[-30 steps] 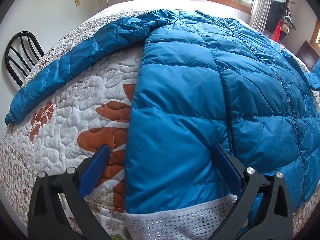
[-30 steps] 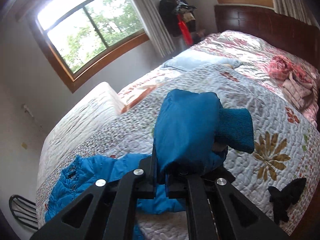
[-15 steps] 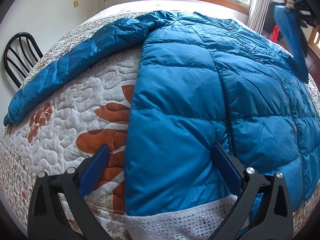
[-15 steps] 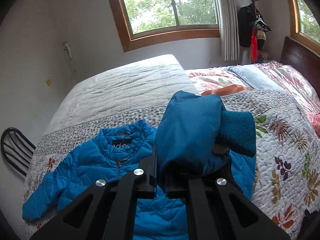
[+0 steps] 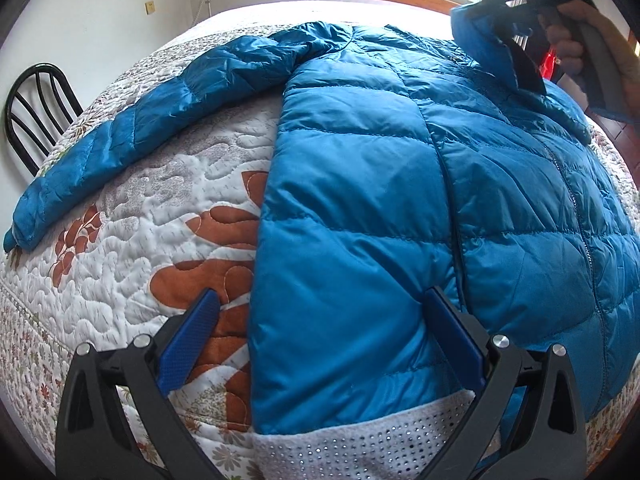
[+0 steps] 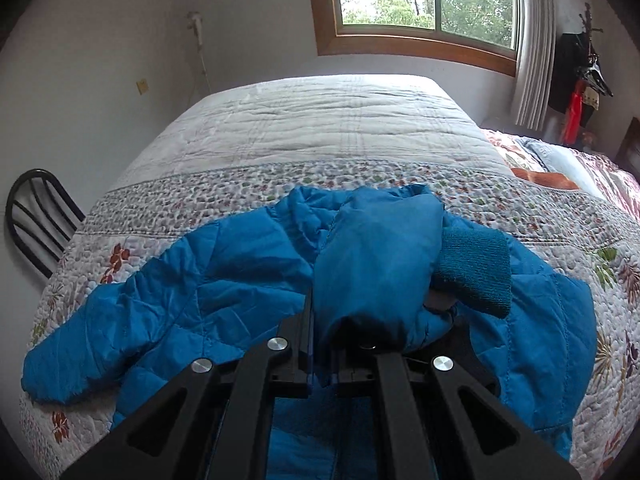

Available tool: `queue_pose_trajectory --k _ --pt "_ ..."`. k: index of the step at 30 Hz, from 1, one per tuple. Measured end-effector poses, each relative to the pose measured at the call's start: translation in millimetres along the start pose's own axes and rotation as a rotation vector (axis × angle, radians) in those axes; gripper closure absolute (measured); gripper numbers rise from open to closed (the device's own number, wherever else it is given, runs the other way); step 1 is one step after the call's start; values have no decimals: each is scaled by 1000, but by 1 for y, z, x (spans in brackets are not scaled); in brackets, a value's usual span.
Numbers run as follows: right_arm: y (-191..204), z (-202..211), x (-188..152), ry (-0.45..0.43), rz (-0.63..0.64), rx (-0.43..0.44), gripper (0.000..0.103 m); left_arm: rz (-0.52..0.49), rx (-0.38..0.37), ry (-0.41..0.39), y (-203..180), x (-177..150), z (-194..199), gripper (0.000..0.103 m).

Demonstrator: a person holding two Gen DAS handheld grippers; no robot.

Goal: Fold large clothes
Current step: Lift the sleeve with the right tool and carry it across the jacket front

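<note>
the jacket (image 5: pixel 400 208) lies spread on the quilt (image 5: pixel 168 240), filling the centre and right of the left wrist view, its other sleeve (image 5: pixel 152 120) stretched toward the upper left. the left gripper (image 5: pixel 320 344) sits at the bottom of the frame, released, its blue pads wide apart either side of the hem, gripping nothing. the right gripper (image 6: pixel 324 364), at the bottom centre of its own view, is clenched on the cuff end of a sleeve (image 6: pixel 380 264), which is bunched over the fingers above the jacket body; the knit cuff (image 6: pixel 472 272) flops to the right.

risks, as i judge them: the slick shell could slide out of the clamp if the sleeve is pulled hard across, and with the hem unpinned the whole jacket may drag or skew on the quilt, leaving a crooked fold. the puffy fill may also spring back open.

no containers are in view.
</note>
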State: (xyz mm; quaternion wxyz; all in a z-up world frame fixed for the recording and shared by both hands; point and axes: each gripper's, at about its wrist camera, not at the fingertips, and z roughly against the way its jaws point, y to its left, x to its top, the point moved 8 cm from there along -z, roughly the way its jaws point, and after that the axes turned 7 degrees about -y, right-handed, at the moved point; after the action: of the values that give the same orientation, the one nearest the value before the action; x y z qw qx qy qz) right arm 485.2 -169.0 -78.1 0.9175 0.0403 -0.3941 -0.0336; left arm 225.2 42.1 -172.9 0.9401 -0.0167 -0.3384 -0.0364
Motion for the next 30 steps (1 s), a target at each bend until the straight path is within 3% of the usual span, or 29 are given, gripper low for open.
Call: queue_pose_trajectory --k 5,7,10,16,22,28,30 --pt "28 -24 -11 72 75 25 96 0 -1 2 0 0 0 2" --pt "36 -31 -21 130 96 77 87 0 -1 1 0 0 0 2" --pt "47 -25 -30 178 81 217 66 -1 -1 0 0 0 0 2" --pt "32 16 -13 162 24 322 58 0 -1 -1 0 0 0 2" --pt "-12 31 13 133 -40 207 57 0 -2 -6 0 0 0 2" --pt "-41 14 -19 226 20 103 56 -3 -2 -7 -1 1 0 2" --pt "-47 7 -29 247 5 123 57 -1 -2 -7 -1 2 0 2"
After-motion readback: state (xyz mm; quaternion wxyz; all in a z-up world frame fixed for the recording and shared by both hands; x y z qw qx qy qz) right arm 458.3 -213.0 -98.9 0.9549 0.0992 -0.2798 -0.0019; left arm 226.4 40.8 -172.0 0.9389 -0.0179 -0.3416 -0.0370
